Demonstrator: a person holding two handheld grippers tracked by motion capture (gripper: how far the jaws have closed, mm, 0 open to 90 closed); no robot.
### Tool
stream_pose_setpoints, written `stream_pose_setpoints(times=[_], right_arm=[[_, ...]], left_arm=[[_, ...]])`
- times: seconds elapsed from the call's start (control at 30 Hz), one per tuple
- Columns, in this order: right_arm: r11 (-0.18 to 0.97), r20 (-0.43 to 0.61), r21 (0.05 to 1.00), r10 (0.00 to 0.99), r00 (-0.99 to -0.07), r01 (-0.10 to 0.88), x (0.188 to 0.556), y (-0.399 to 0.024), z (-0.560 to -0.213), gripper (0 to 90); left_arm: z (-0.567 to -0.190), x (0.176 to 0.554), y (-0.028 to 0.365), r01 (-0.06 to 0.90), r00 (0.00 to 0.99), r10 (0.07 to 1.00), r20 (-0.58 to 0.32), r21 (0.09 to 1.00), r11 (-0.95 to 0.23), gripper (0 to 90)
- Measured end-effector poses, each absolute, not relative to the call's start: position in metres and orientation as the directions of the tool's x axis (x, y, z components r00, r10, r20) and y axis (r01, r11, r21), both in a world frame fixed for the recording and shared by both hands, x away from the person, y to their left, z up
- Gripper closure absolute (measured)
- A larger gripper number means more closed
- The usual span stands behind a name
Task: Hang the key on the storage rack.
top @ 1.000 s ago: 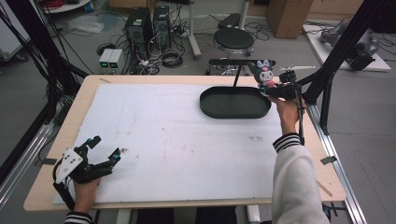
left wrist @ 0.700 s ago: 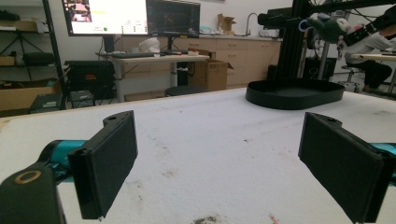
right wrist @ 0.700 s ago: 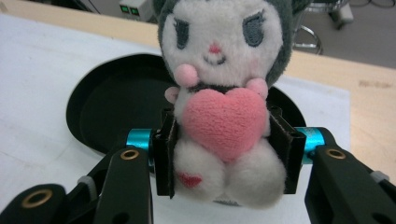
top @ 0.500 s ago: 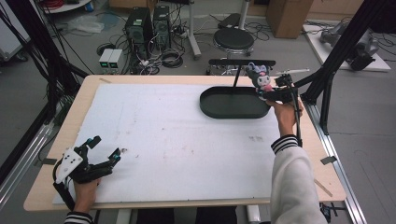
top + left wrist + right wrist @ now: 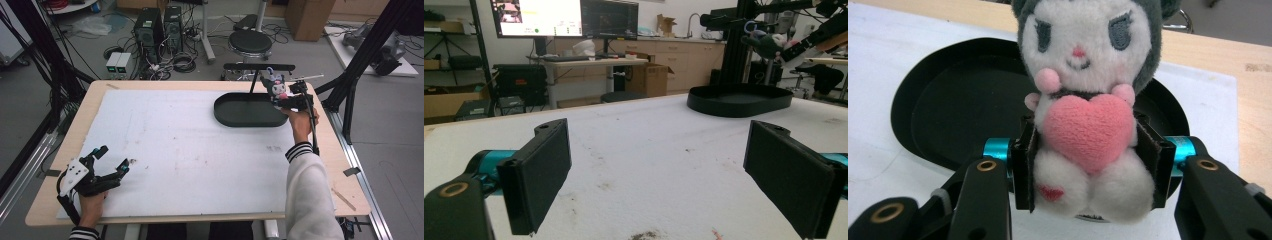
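The plush toy (image 5: pixel 1085 125), white with a grey hood and a pink heart at its chest, sits upright between the fingers (image 5: pixel 1024 165) of the right gripper (image 5: pixel 1088 167), which are clamped on its lower body from both sides. It hangs above the right end of the black oval tray (image 5: pixel 235 114), near the table's (image 5: pixel 320 165) far right corner. The tray lies on the white mat (image 5: pixel 175 145) that covers most of the table. At the near left corner the left gripper (image 5: pixel 111 161) rests low over the mat, its fingers (image 5: pixel 541 170) wide apart with nothing between them.
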State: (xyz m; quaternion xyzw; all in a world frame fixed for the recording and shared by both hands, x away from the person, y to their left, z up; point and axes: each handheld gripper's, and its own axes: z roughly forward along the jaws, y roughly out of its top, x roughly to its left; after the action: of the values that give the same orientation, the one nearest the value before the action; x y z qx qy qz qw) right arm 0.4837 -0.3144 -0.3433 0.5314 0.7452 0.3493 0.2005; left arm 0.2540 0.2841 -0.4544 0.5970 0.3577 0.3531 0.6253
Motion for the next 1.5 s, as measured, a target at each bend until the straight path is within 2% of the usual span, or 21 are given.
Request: stream_pose_setpoints(times=[0.33, 0.4, 0.43, 0.5, 0.57, 0.7, 0.97, 1.13, 1.23, 1.5], right_arm=[[0.193, 0.073, 0.725, 0.933, -0.353, 0.661, 0.489, -0.31, -0.35, 51.1], [0.218, 0.037, 0.72, 0.936, -0.35, 0.659, 0.492, -0.306, -0.353, 23.7], [0.218, 0.016, 0.72, 0.944, -0.33, 0.659, 0.491, -0.304, -0.353, 13.6], [0.21, 0.002, 0.719, 0.953, -0.304, 0.662, 0.489, -0.302, -0.353, 0.1], [0.203, 0.033, 0.731, 0.943, -0.33, 0.651, 0.485, -0.301, -0.35, 0.5], [0.244, 0.025, 0.776, 0.91, -0.414, 0.582, 0.467, -0.299, -0.338, 0.5], [0.254, 0.021, 0.886, 0.814, -0.581, 0.388, 0.412, -0.31, -0.333, 0.5], [0.235, 0.027, 0.919, 0.764, -0.644, 0.317, 0.38, -0.32, -0.353, 0.5], [0.192, 0.018, 0.95, 0.751, -0.66, 0.246, 0.359, -0.327, -0.368, 0.5], [0.118, 0.03, 0.978, 0.736, -0.677, 0.172, 0.33, -0.346, -0.407, 0.5]], left_arm=[[-0.454, 0.253, 0.284, -0.018, 0.496, 0.868, -0.02, 0.999, 0.034, 12.2], [-0.455, 0.253, 0.284, -0.02, 0.495, 0.868, -0.022, 0.999, 0.036, 12.2], [-0.455, 0.253, 0.284, -0.02, 0.495, 0.868, -0.021, 0.999, 0.036, 12.2], [-0.455, 0.253, 0.284, -0.019, 0.495, 0.868, -0.022, 0.999, 0.036, 12.2], [-0.455, 0.253, 0.284, -0.019, 0.495, 0.869, -0.021, 0.999, 0.035, 12.2], [-0.455, 0.253, 0.284, -0.02, 0.495, 0.868, -0.021, 0.999, 0.036, 12.2], [-0.455, 0.253, 0.284, -0.023, 0.494, 0.869, -0.019, 0.999, 0.035, 12.2], [-0.455, 0.253, 0.284, -0.024, 0.494, 0.869, -0.018, 0.999, 0.034, 12.2], [-0.455, 0.253, 0.283, -0.021, 0.494, 0.869, -0.015, 0.999, 0.029, 12.1], [-0.455, 0.253, 0.283, -0.024, 0.494, 0.87, -0.014, 0.999, 0.029, 12.1]])
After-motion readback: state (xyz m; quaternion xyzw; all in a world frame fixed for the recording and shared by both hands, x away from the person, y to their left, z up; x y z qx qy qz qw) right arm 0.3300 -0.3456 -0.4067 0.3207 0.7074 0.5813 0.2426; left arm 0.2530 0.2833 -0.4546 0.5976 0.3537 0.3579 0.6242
